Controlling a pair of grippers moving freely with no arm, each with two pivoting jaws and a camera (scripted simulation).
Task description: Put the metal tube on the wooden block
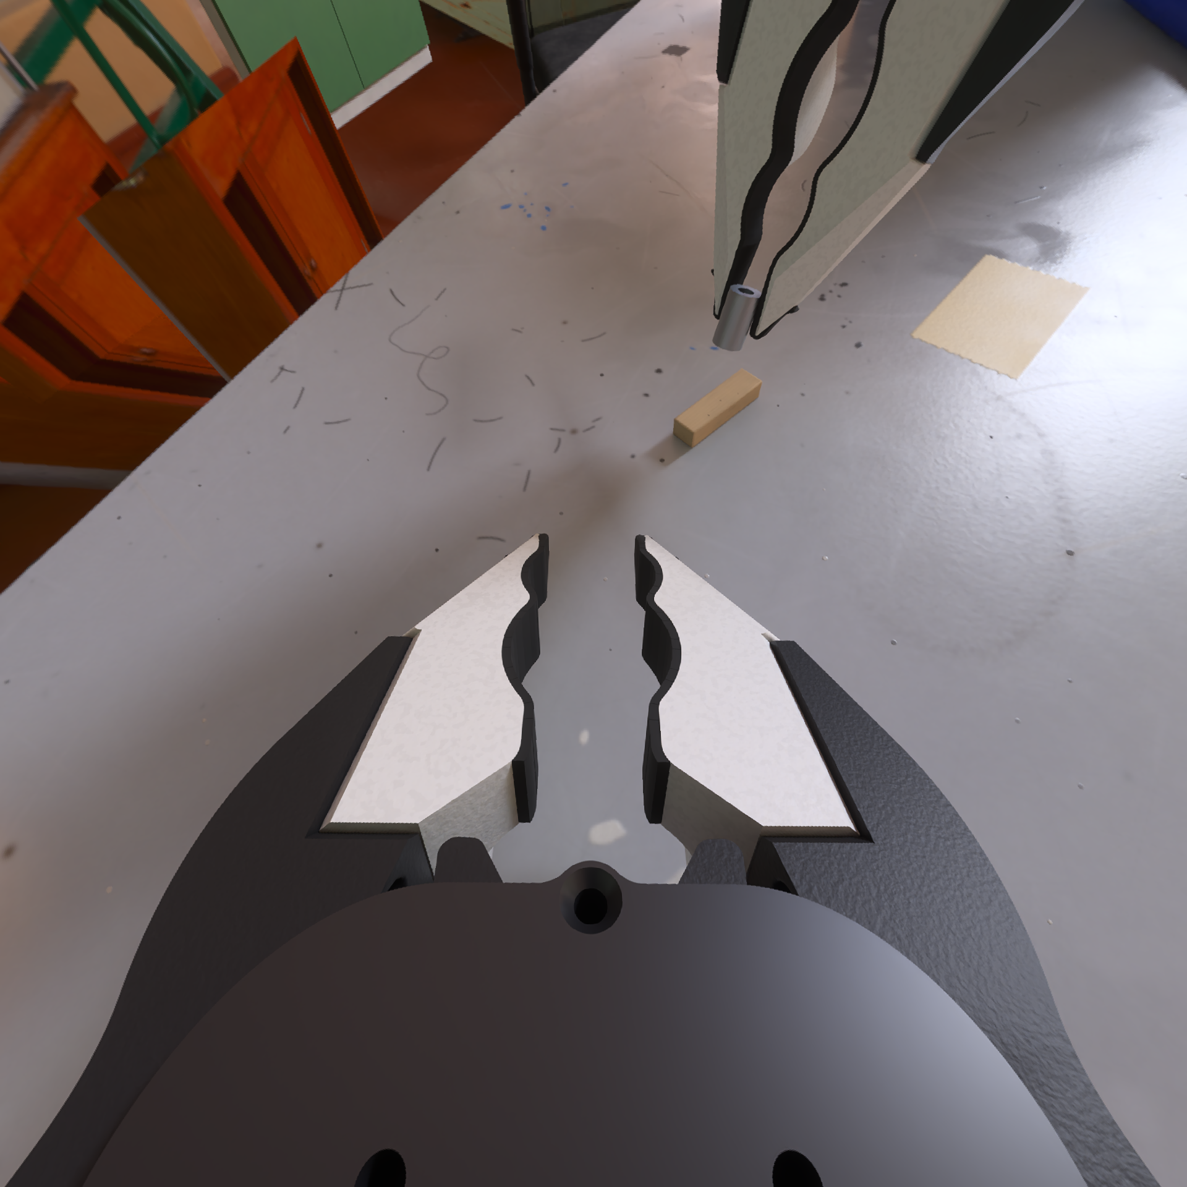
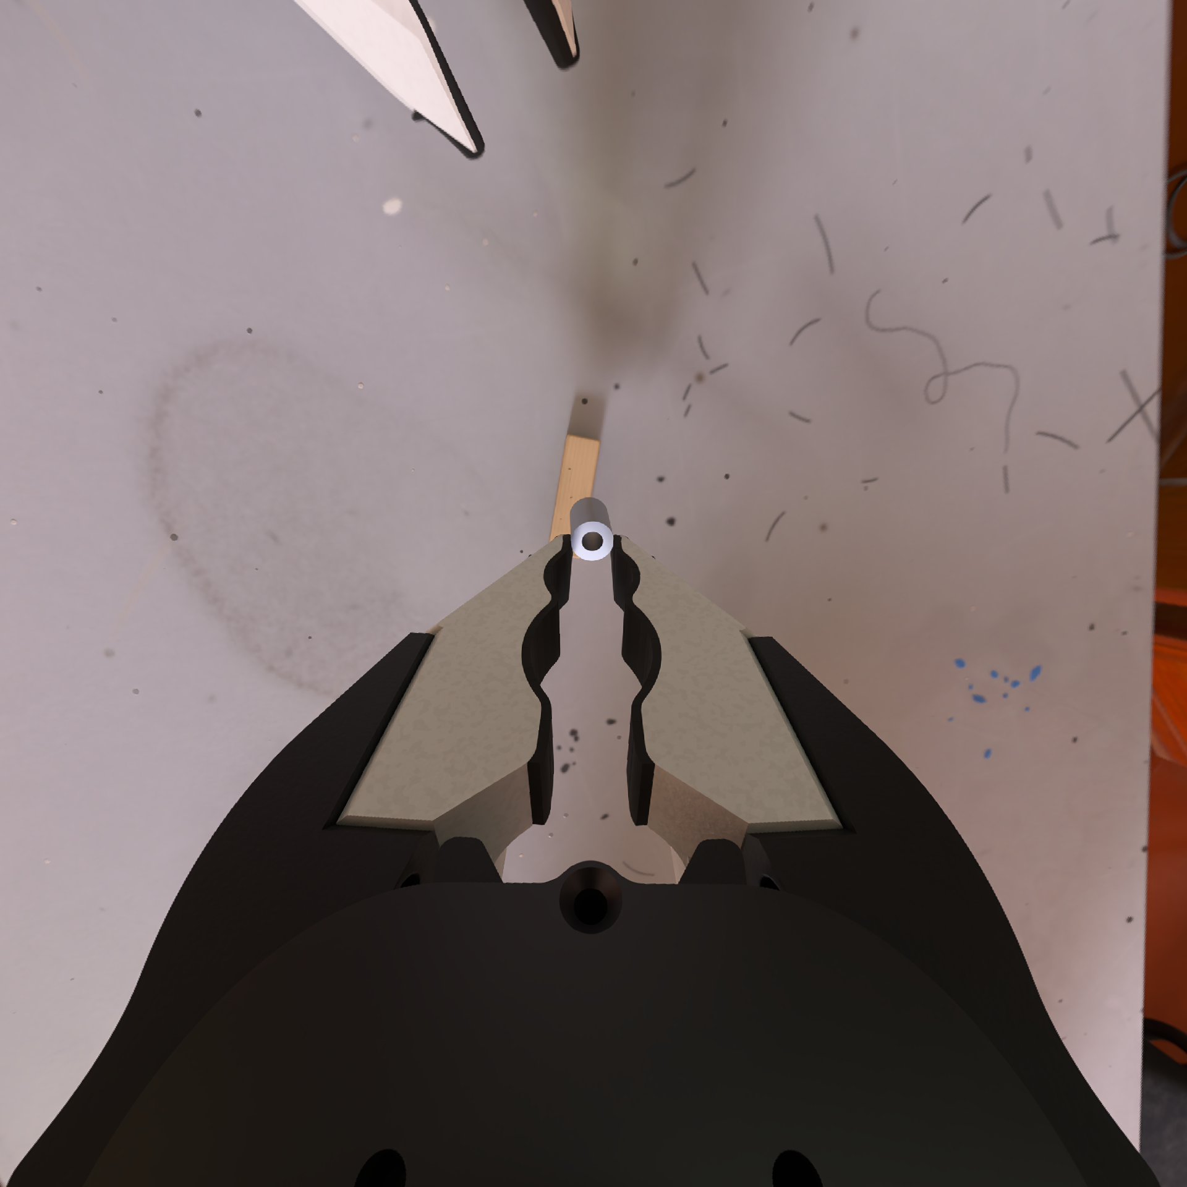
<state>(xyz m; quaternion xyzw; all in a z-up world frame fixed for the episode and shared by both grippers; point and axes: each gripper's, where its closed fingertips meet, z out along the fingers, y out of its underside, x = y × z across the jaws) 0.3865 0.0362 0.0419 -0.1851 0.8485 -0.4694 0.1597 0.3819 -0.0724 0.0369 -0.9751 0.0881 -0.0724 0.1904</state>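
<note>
The metal tube (image 1: pixel 735 318) is a short grey cylinder held upright between the tips of my right gripper (image 1: pixel 738 315), above the table and just beyond the wooden block (image 1: pixel 718 406). In the right wrist view the tube (image 2: pixel 591 536) sits pinched at my right gripper's (image 2: pixel 591 546) tips, hole facing the camera, with the block (image 2: pixel 577 482) lying on the table straight below and ahead. My left gripper (image 1: pixel 591 543) is open and empty, hovering over the table short of the block; its fingertips (image 2: pixel 462 128) show at the top of the right wrist view.
The grey table (image 1: pixel 449 385) is scuffed with pencil marks and blue paint specks. A tan paper square (image 1: pixel 999 315) lies right of the block. Orange wooden cabinets (image 1: pixel 160 257) stand beyond the table's left edge.
</note>
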